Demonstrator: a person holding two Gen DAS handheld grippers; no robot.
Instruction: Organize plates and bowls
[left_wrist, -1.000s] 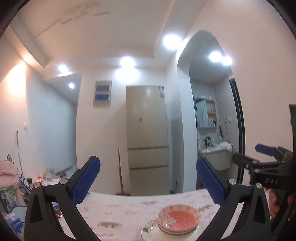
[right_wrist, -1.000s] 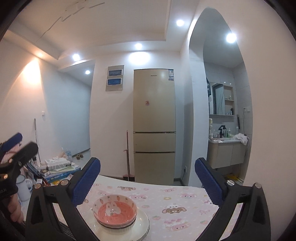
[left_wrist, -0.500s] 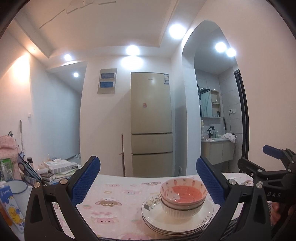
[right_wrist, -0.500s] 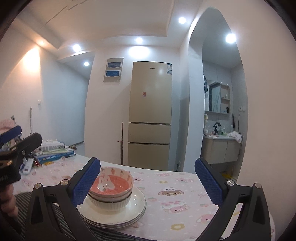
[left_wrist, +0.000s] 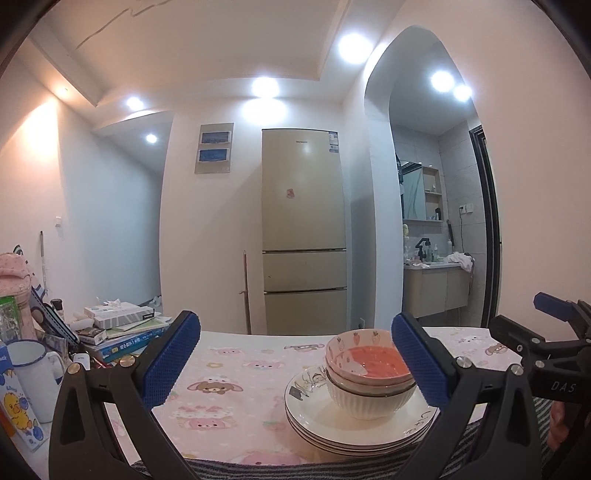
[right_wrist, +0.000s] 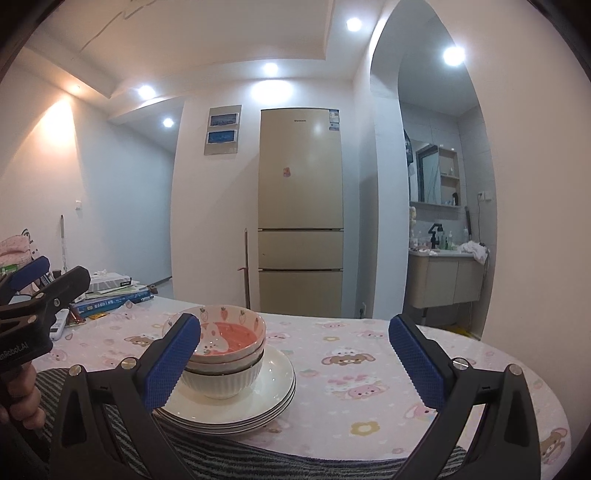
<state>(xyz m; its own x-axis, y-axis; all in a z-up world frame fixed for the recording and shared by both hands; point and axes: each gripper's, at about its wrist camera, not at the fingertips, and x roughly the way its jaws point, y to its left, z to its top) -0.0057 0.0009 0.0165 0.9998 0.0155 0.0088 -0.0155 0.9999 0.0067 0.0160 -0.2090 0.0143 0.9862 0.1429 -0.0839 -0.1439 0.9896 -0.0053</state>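
Both tools have lowered toward the surface (right_wrist: 369, 354). The left tool (left_wrist: 295, 363) and right tool (right_wrist: 293, 360) hang empty, fingers wide apart. Near the front edge, bowls (right_wrist: 225, 350) sit nested atop stacked plates (right_wrist: 273, 391); organizing looks essentially finished.

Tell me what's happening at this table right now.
A person holds a gripper in each hand, dishes in front of them. The left gripper and right gripper are both open and hold nothing. Nested bowls sit on a stack of plates on the table. Nothing is being gripped.
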